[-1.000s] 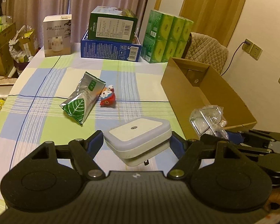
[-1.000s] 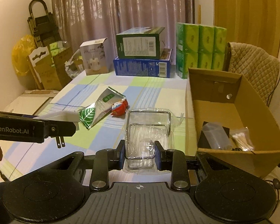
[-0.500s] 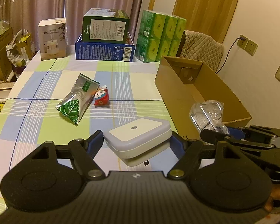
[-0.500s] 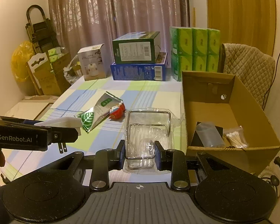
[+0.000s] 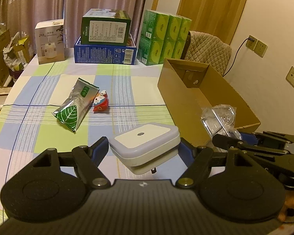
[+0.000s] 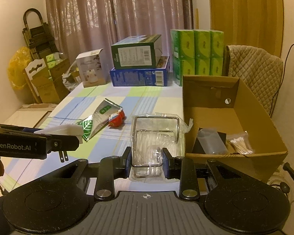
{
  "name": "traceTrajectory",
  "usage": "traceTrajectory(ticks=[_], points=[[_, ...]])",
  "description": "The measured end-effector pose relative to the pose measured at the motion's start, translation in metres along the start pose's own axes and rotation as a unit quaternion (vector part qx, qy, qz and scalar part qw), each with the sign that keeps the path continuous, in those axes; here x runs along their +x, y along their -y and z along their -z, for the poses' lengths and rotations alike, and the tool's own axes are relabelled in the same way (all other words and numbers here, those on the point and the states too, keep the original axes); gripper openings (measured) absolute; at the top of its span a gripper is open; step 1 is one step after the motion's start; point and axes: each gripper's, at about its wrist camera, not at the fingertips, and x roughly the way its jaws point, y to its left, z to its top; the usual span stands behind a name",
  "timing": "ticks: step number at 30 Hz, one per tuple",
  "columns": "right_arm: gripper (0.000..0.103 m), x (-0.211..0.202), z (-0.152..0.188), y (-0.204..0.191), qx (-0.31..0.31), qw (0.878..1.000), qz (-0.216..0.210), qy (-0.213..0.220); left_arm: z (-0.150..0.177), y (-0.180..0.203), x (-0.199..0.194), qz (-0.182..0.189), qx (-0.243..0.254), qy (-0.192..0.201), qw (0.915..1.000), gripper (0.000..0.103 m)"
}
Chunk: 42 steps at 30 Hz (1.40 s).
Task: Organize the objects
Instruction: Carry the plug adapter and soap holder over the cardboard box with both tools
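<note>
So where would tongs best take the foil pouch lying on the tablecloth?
Across the foil pouch's narrow width near its middle, coming from above. It lies flat, long axis diagonal, and the red toy touches its upper right edge, so grip below that.

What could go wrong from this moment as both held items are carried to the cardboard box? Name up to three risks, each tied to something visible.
1. The left gripper grips the white plug-in light by its smooth sides; it might slip.
2. The right gripper pinches only the near end of the bagged wire rack, which could tilt or catch the cardboard box wall.
3. The grippers are close together and could collide.
</note>
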Motion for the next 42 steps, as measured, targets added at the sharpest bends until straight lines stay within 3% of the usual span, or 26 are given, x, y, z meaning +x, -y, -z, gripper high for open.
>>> traceTrajectory(ticks=[9, 22, 31, 42], points=[[0.028, -0.017, 0.003, 0.03, 0.011, 0.999, 0.03, 0.003, -0.016, 0.021, 0.003, 0.017, 0.011, 0.006, 0.9998, 0.073], [0.028, -0.032, -0.009, 0.104, 0.024, 0.996, 0.087, 0.008, -0.042, 0.097, 0.046, 0.085, 0.056, -0.01, 0.9947, 0.073], [0.028, -0.019, -0.021, 0.144, 0.037, 0.995, 0.096, 0.0, -0.059, 0.134, 0.083, 0.115, 0.07, -0.023, 0.9907, 0.073], [0.028, 0.026, -0.046, 0.174, 0.031, 0.995, 0.092, -0.018, -0.098, 0.155, 0.136, 0.118, 0.094, -0.033, 0.988, 0.073]])
